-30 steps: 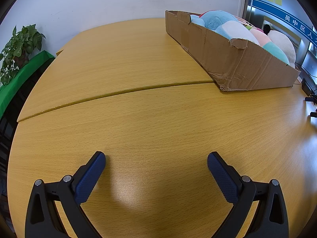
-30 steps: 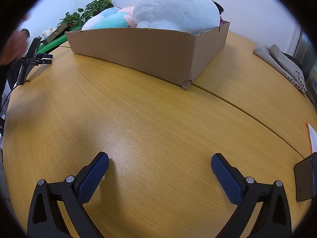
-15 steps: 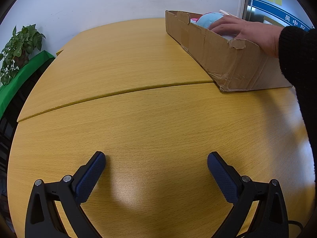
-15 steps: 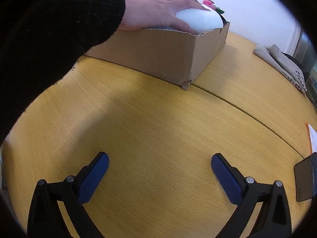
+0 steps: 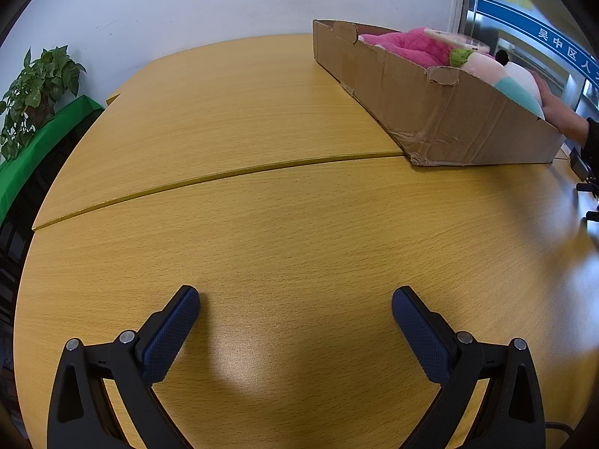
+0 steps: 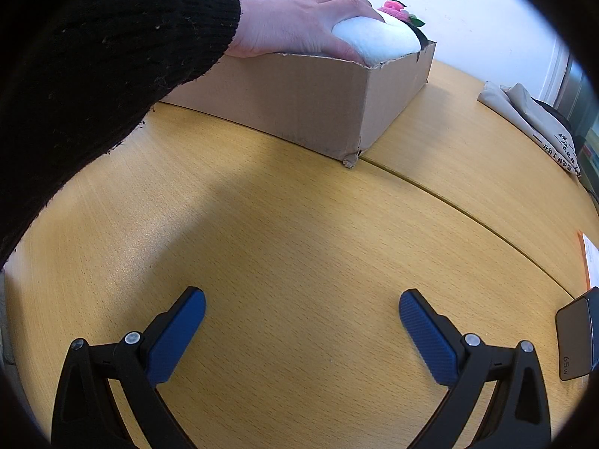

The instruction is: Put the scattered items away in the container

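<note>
Both tools sit released and empty low over the bare table (image 5: 299, 224), left tool (image 5: 295, 308) and right tool (image 6: 302, 308) alike. I judge I have parked them so a bare hand (image 6: 299, 22) can press the white plush (image 6: 376, 39) down into the cardboard box (image 6: 299, 101). Pink plush (image 5: 404, 45) already lies inside, and I see nothing scattered outside it.

Wooden table (image 5: 262, 224), cardboard box (image 5: 430, 112), folded cloth (image 6: 524, 112), dark device (image 6: 574, 336)
</note>
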